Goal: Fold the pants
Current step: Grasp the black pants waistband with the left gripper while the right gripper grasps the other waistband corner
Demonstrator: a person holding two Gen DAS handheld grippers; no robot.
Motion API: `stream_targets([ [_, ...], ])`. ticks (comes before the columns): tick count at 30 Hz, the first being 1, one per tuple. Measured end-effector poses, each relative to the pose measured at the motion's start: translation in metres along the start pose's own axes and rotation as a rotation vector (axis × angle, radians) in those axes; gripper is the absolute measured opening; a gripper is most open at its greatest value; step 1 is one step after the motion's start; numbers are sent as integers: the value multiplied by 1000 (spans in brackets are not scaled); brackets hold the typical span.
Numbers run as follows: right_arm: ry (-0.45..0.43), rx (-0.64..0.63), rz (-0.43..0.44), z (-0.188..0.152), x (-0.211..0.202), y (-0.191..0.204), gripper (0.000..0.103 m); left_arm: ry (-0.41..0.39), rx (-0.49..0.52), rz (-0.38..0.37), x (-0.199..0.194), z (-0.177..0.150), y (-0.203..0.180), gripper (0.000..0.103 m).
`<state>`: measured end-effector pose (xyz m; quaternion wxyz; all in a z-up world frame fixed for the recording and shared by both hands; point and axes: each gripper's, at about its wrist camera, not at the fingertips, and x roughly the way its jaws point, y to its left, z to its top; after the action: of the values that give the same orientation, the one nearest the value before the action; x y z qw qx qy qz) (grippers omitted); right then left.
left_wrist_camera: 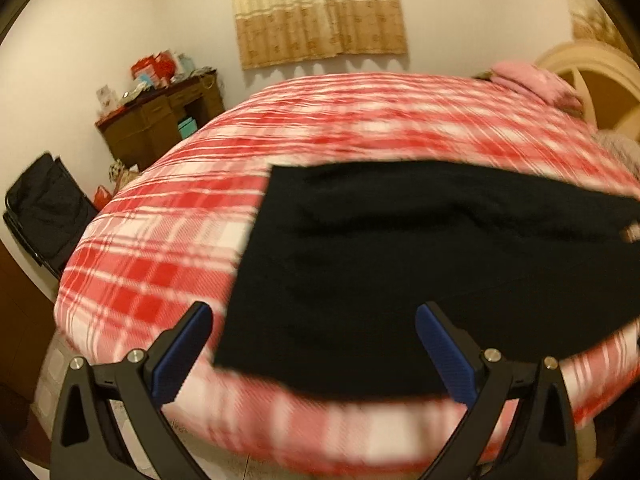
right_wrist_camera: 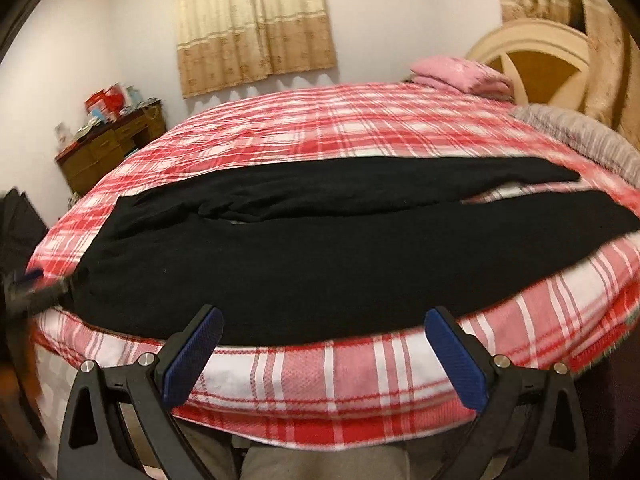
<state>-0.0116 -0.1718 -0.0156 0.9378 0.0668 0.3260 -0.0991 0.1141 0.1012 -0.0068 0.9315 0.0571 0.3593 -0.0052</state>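
Black pants [right_wrist_camera: 320,248] lay spread lengthwise along the near edge of the bed [right_wrist_camera: 360,380], on its red-and-white plaid cover; matte, dark, folds hard to read. Two legs ran toward the right edge, parted by a thin strip of plaid. Left gripper [left_wrist_camera: 314,312] gaped wide, gripping nothing. Right gripper [right_wrist_camera: 324,318] likewise spread wide, empty, just short of the near edge.

Bed [right_wrist_camera: 360,128] covered by red-and-white plaid sheet. Black pants [right_wrist_camera: 320,248] spread flat along near edge, legs running toward right. Folded pink blanket [right_wrist_camera: 460,72] at far corner; grey fabric [right_wrist_camera: 580,132] at right edge.
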Motion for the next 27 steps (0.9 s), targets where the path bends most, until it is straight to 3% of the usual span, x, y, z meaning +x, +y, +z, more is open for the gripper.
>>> stream_targets([
  [5,-25,-102,26,11,12,12,102,48,-61,-156,67,65,46,100],
  [9,-12,-129,31,25,32,10,102,122,-80,-143,122,92,57,79],
  [12,45,-90,49,38,54,-2,102,194,-96,-189,156,104,57,67],
  [14,83,-67,64,45,68,-7,102,218,-64,-190,171,108,48,65],
  [22,121,-102,91,78,99,-11,102,225,-76,-222,200,117,52,64],
  [24,134,-130,108,89,108,-13,94,217,-48,-242,200,118,49,45],
  [27,166,-218,130,111,128,-14,80,211,-28,-238,198,118,45,42],
])
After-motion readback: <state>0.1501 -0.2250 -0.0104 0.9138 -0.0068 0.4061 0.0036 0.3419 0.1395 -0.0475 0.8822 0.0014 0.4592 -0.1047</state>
